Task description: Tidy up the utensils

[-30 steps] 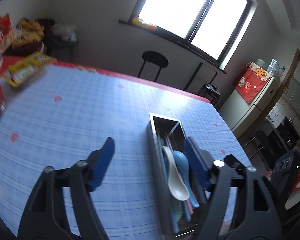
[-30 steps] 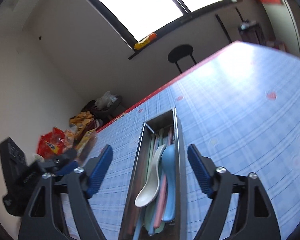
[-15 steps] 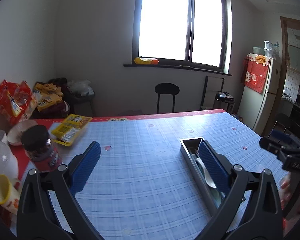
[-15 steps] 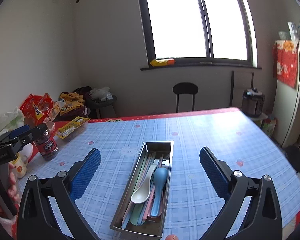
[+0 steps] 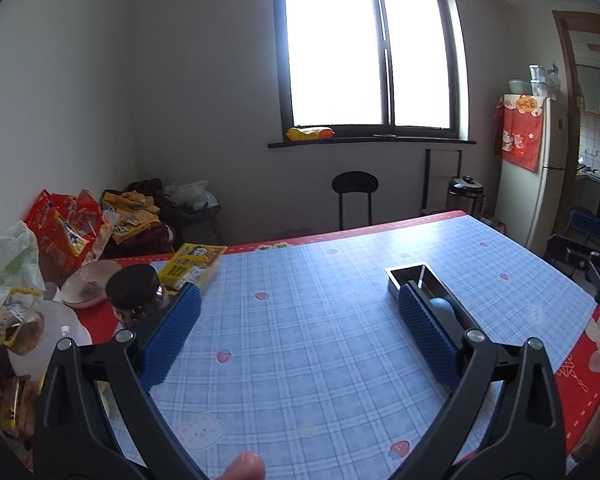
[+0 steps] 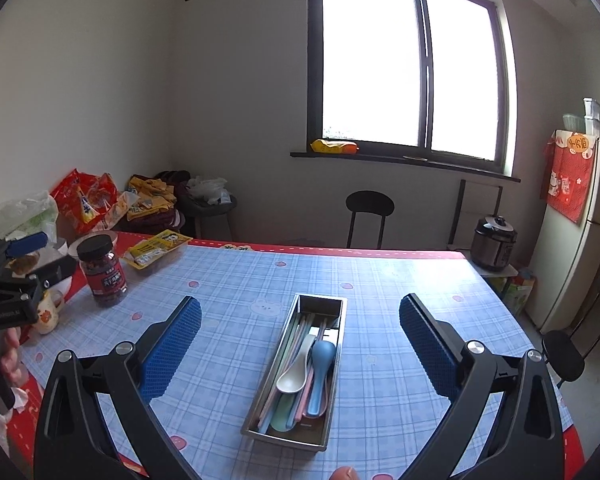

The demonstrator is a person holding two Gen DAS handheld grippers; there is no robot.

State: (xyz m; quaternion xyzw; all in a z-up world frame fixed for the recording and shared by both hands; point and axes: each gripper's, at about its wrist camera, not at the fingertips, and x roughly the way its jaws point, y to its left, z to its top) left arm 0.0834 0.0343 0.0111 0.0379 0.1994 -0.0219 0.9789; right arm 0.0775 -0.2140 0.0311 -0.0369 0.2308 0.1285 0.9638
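1. Both grippers are pulling back and up from the metal tray (image 6: 300, 364) compared with a second ago, so the table is showing much wider now.
2. The right gripper (image 6: 300, 344) is hanging wide open over the tray, holding nothing.
3. The left gripper (image 5: 300, 336) is gaping empty too, left of the tray.
4. Spoons (image 6: 306, 364) and chopsticks are all lying inside the tray, so I'm guessing it's basically done.
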